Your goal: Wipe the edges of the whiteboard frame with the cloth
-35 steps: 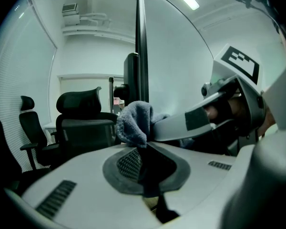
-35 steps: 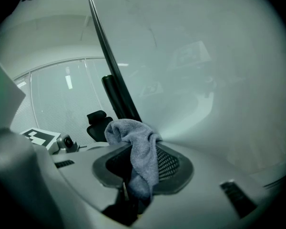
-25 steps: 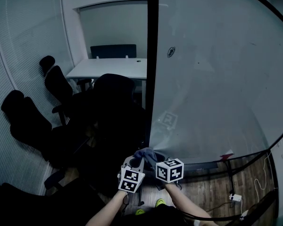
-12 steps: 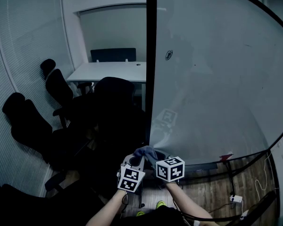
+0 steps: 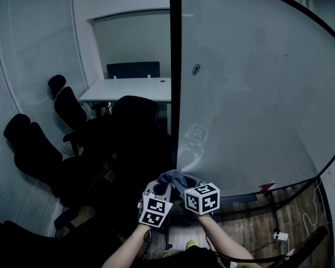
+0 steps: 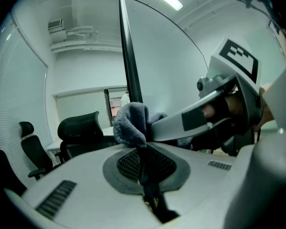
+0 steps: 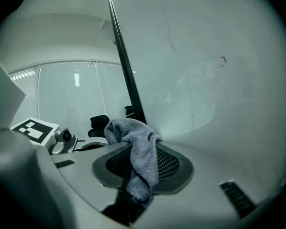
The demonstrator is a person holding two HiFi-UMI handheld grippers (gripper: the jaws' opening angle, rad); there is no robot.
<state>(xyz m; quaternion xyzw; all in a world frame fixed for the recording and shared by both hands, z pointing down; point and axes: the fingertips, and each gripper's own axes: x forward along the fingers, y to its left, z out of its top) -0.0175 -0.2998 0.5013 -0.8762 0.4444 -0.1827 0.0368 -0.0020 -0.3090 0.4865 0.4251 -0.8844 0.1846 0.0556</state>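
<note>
Two grippers meet low in front of me, and both are clamped on the same grey-blue terry cloth (image 7: 136, 140). My left gripper (image 6: 142, 149) has its jaws pressed together, with a dark fold of the fabric pinched along the seam between them. The rest bunches into a soft wad at the tips. My right gripper (image 7: 142, 163) has its jaws closed as well, the fabric draped over the tips and hanging down the gap toward the camera. In the left gripper view, one pale jaw of the right gripper enters from the right and touches the wad.

The wad sits near the lower end of the tall black frame edge (image 5: 175, 66) of the large white whiteboard (image 5: 251, 94), just beside it. Whether it touches the frame I cannot tell. The board's surface spreads to the right of that edge and carries a small round dark mark (image 5: 196, 69) high up, close to the frame.

Left of the frame, several black office chairs (image 5: 135, 116) stand around a white rectangular desk (image 5: 128, 89), with pale ribbed window blinds (image 5: 28, 66) on the far left. Brown wooden floorboards (image 5: 251, 225) show under the board's lower edge.
</note>
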